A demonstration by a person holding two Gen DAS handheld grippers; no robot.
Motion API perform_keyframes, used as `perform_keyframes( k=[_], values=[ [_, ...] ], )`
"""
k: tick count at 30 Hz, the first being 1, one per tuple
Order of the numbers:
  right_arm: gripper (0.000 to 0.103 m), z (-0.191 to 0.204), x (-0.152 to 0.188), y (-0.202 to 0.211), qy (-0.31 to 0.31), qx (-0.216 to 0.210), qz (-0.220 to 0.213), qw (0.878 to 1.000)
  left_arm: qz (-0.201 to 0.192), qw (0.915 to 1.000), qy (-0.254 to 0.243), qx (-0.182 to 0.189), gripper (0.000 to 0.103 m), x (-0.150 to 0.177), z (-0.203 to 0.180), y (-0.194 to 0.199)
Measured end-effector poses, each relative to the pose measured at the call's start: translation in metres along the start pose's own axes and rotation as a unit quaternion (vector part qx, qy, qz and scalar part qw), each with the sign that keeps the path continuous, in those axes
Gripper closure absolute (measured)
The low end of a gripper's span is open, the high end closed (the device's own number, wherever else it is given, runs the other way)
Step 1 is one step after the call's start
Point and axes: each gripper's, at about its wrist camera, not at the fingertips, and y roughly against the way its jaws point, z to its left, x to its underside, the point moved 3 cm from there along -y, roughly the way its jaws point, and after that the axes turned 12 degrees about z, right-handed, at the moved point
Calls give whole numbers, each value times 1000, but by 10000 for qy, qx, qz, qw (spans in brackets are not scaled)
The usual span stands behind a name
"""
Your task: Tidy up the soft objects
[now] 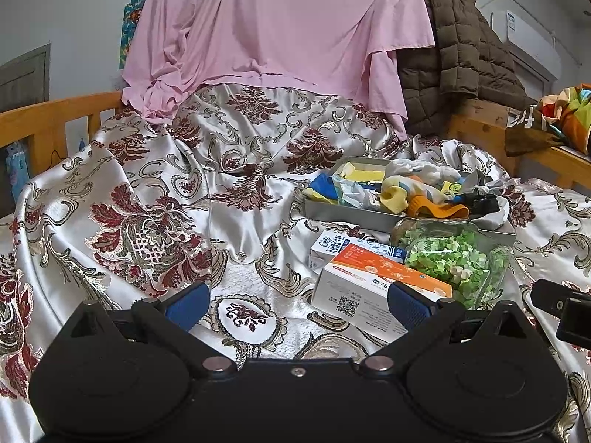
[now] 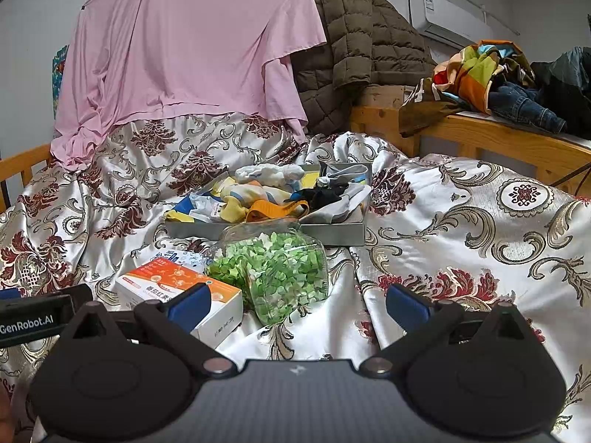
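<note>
The left tongs [image 1: 298, 304] stand wide open over the satin bedspread [image 1: 155, 192], holding nothing; bare patterned cloth lies between their blue pads [image 1: 188, 304]. Ahead of them and far back, a pink sheet [image 1: 280, 26] hangs down over the head of the bed. Just ahead of their right pad lies an orange-and-white carton [image 1: 369, 288], with a smaller blue-and-white carton [image 1: 332, 245] touching it on the far side. Right of both cartons, and touching the orange one, lies a clear jar of green paper stars [image 1: 458, 258] on its side. Beyond the jar sits a shallow grey tray [image 1: 351, 216] heaped with the soft things: socks [image 1: 402, 190] in yellow, white and pale blue, an orange strap, a dark piece at the right end. Far right behind it, a brown quilted jacket [image 1: 458, 55] hangs over the wooden bed rail.

The right tongs [image 2: 298, 304] are likewise spread wide and empty. Their left pad [image 2: 188, 306] sits in front of the orange carton, though I cannot tell if it touches. The jar lies just ahead, between the pads, the tray straight beyond it. Ahead of the right pad is open bedspread. Far right, a heap of coloured clothes [image 2: 491, 74] lies on the rail. The left tongs' body shows at the left edge.
</note>
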Motion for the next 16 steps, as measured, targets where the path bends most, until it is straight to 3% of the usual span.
perform_keyframes(
  k=[16],
  values=[
    [0,0,4,-2,0,-1,23,10000,91,9999,-43,25,1,3,-4,-3]
  ],
)
